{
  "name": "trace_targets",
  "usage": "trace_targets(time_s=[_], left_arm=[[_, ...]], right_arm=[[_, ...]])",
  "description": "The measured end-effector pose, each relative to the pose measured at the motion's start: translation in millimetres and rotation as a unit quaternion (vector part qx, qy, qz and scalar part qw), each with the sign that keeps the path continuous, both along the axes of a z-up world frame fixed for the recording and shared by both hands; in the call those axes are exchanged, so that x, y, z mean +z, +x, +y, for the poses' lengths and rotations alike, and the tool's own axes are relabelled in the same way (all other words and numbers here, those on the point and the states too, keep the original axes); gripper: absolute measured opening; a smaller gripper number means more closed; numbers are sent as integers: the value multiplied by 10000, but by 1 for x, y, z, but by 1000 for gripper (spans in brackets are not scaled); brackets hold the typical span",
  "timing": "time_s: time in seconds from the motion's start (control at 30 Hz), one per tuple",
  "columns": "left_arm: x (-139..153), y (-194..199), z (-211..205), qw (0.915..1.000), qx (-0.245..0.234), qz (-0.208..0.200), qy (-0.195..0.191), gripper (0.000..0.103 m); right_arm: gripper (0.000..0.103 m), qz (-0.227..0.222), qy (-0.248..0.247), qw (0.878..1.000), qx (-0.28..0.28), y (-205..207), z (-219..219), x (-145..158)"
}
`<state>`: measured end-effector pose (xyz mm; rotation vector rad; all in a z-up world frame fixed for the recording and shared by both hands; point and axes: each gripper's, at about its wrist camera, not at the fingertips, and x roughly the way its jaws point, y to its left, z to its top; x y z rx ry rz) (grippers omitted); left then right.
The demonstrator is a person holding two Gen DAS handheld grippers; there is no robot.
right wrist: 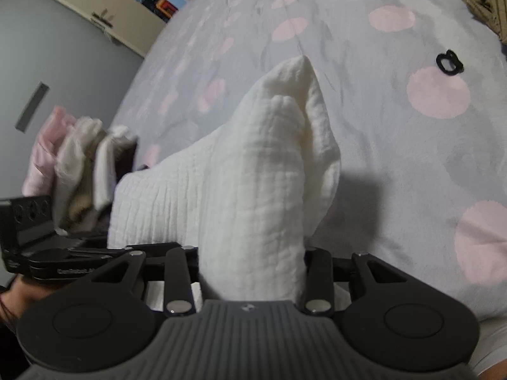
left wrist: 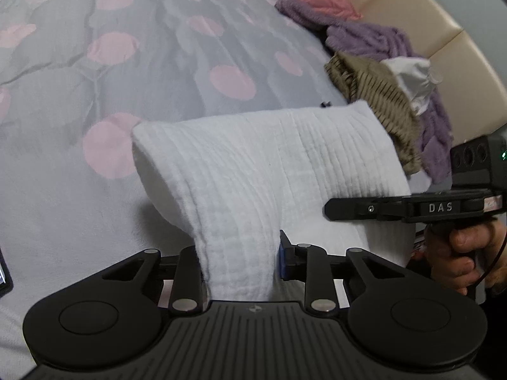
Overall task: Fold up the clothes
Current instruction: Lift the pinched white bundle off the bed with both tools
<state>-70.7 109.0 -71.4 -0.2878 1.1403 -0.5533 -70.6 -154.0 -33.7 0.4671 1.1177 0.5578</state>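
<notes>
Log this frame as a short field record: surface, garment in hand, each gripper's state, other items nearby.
surface: grey bedspread with pink dots
garment: white crinkled cloth, lifted
left gripper: shut on the cloth
right gripper: shut on the cloth
unfolded pile: purple garment, striped tan garment
stack: folded clothes
small item: black ring

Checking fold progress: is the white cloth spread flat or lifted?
Lifted: white cloth hangs bunched between both grippers, left and right.
</notes>
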Motion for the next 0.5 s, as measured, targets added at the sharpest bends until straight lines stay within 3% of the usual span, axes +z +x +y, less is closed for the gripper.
trace_targets(time_s=[0.2,0.5], left_arm=[[26,-6,12,9996,51,-67,-254,25],[105,-1,78,9973,249,-441,-528,24]], right_arm=[[42,-121,28,9999,-11,-7,11,37],[42,-457,467,9972,357,19,67,116]])
